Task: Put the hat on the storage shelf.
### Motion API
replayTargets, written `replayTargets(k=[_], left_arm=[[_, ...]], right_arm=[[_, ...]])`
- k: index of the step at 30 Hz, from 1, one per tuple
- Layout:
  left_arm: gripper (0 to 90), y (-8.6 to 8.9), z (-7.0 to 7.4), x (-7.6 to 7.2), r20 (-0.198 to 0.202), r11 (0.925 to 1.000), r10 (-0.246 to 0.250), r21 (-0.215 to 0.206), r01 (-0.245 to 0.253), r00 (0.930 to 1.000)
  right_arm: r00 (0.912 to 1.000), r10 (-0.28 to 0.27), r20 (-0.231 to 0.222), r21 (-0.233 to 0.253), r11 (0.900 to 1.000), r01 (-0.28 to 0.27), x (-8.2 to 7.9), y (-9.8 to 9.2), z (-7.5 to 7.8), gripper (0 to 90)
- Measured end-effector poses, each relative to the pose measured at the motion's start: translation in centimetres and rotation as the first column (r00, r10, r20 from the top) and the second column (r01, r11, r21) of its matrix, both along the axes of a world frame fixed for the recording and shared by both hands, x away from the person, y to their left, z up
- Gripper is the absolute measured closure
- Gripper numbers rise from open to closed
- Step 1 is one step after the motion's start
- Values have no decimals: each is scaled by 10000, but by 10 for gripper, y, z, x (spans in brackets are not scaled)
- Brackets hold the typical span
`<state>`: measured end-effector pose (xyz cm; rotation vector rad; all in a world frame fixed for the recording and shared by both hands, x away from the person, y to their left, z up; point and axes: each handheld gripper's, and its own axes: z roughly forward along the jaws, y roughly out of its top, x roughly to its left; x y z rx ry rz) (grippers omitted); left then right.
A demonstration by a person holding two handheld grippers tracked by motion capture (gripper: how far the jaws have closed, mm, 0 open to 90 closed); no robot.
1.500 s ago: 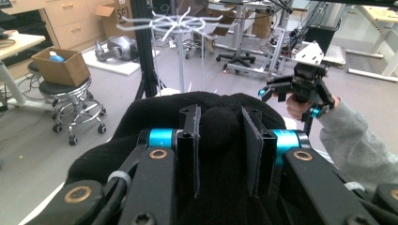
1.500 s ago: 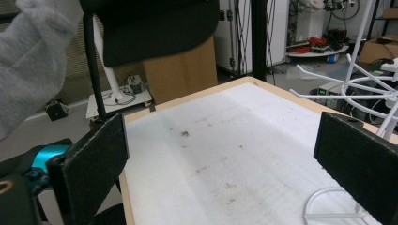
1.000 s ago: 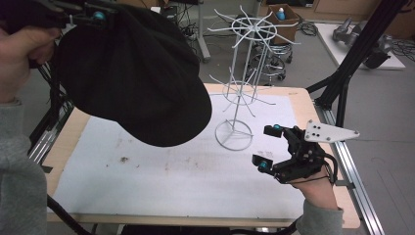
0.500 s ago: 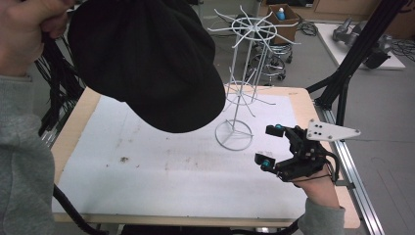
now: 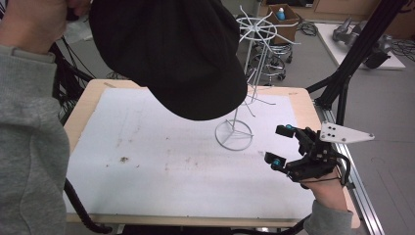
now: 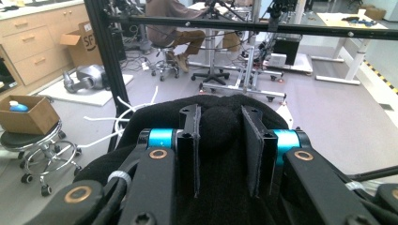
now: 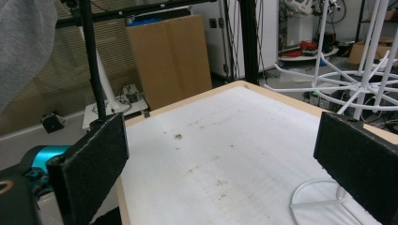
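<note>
1. The black cap (image 5: 169, 54) has risen higher and nearer the white wire rack (image 5: 249, 73).
2. Left tool (image 6: 219, 140) pinches the cap's fabric.
3. Right tool (image 5: 280, 145), spread, hovers over the surface (image 5: 161, 161) beside the rack's base.

A wood-edged table (image 5: 93, 95) carries a stained white mat (image 5: 171, 152) and a white wire rack (image 5: 235, 134), apparently freestanding.

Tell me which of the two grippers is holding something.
The left gripper, raised high at the table's left: its jaws pinch the black cap. The right gripper hovers open and empty beside the white wire rack.
</note>
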<state>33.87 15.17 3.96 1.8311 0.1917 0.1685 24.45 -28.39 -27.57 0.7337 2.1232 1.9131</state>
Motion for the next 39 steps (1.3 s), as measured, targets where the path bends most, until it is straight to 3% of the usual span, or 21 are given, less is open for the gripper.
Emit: replayTargets(k=[10, 13, 28, 30, 39], left_arm=[[700, -25, 7, 6, 141, 9993, -365, -88, 366, 9992], [699, -32, 5, 12, 20, 9993, -353, -126, 353, 9994], [698, -56, -14, 37, 4, 9994, -338, -101, 338, 9994], [697, -59, -19, 40, -26, 9996, -266, 74, 266, 9996], [695, -58, -38, 46, -111, 9994, -326, 95, 327, 9994]], right_arm=[[9998, -185, 35, 36, 9998, 185, -8, -10, 0, 25], [9996, -267, -1, 37, 9996, 267, -11, -12, -2, 25], [9980, -601, -205, -100, 9982, 599, -22, -19, -4, 25], [9981, -595, -142, -165, 9981, 592, -23, -19, -5, 25], [9977, -641, -221, -161, 9978, 638, -23, -17, -5, 25]])
